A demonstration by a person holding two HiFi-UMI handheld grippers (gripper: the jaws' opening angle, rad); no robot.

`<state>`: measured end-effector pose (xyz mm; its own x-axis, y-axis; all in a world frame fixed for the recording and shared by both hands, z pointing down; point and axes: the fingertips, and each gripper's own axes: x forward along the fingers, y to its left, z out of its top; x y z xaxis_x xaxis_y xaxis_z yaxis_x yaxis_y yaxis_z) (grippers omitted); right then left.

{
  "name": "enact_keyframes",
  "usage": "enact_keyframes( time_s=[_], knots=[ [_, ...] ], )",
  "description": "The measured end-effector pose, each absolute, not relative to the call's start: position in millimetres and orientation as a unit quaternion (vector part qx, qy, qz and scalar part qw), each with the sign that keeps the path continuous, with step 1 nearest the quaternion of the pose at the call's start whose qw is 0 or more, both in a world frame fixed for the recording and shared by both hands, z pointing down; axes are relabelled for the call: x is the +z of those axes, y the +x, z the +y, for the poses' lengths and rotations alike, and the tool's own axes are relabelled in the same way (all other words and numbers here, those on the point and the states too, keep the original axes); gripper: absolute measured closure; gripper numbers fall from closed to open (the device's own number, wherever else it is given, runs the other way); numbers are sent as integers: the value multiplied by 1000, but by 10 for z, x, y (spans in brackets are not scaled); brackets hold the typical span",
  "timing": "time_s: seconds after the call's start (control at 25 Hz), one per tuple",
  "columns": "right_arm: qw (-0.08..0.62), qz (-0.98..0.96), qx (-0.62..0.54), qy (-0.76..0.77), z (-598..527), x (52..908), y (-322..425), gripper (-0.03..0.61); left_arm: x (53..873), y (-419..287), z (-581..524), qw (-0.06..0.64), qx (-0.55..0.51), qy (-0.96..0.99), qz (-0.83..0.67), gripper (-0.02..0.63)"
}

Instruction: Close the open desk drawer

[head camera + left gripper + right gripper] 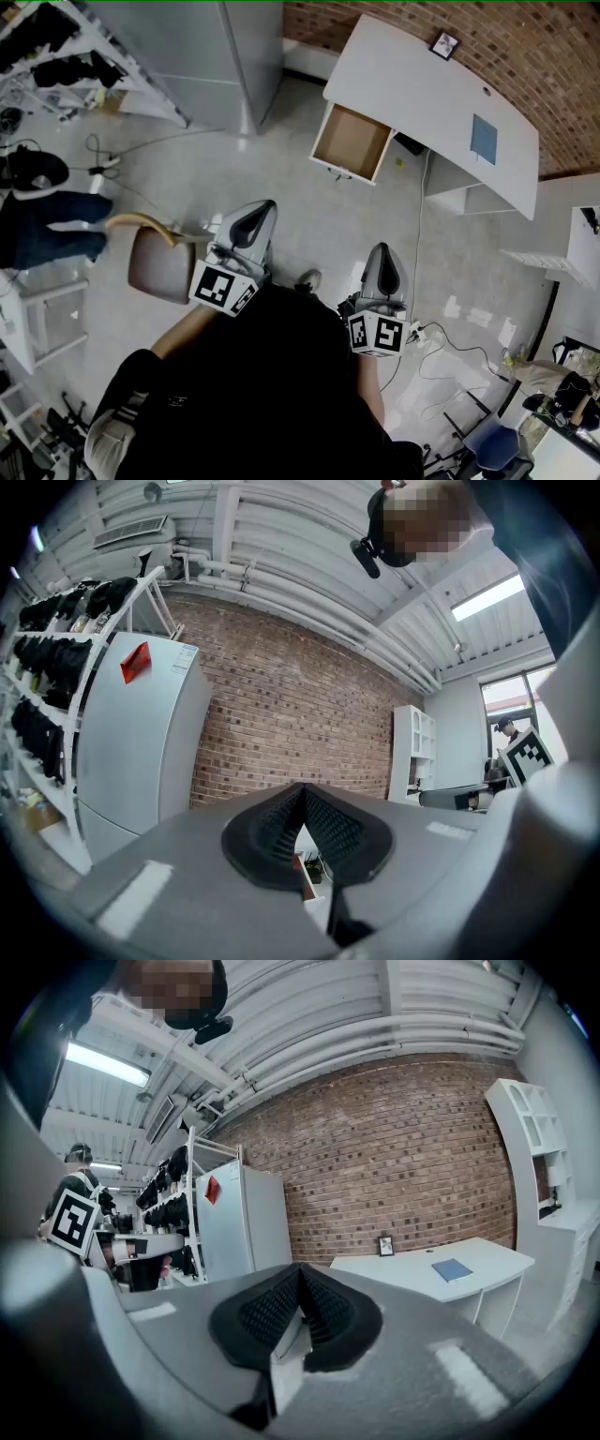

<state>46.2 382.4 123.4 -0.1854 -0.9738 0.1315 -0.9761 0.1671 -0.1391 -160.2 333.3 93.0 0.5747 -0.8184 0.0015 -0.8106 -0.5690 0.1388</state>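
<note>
The white desk (441,89) stands at the far right against a brick wall. Its wooden-lined drawer (352,142) is pulled out toward me and looks empty. Both grippers hover over the floor well short of it. My left gripper (263,210) is shut with nothing between its fingers, and its ribbed pads meet in the left gripper view (305,806). My right gripper (381,251) is also shut and empty. In the right gripper view (300,1286) the desk (422,1265) shows beyond the closed pads.
A blue book (484,139) and a small picture frame (443,43) lie on the desk. A grey fridge (220,56) stands left of the drawer. A brown chair (161,264) and a person in jeans (47,230) are at my left. Cables (441,352) trail on the floor.
</note>
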Motion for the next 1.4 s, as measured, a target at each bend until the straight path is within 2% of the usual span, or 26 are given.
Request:
enact_keyframes(
  time_s=[0.36, 0.64, 0.68, 0.72, 1.4],
  knots=[
    [7, -767, 101, 634, 3819, 1271, 414, 577, 948, -1625, 3334, 56, -29, 886, -460, 600],
    [-18, -757, 88, 647, 3814, 1191, 430, 567, 960, -1670, 3310, 63, -34, 886, -458, 598],
    [-21, -758, 88, 646, 3809, 1180, 421, 524, 970, -1665, 3307, 65, -33, 888, -455, 530],
    [-23, -758, 89, 645, 3804, 1174, 409, 504, 982, -1662, 3304, 67, -32, 889, -451, 496],
    [-21, -742, 103, 663, 3617, 1290, -55, 498, 1136, -2057, 3128, 75, -10, 905, -418, 477]
  ],
)
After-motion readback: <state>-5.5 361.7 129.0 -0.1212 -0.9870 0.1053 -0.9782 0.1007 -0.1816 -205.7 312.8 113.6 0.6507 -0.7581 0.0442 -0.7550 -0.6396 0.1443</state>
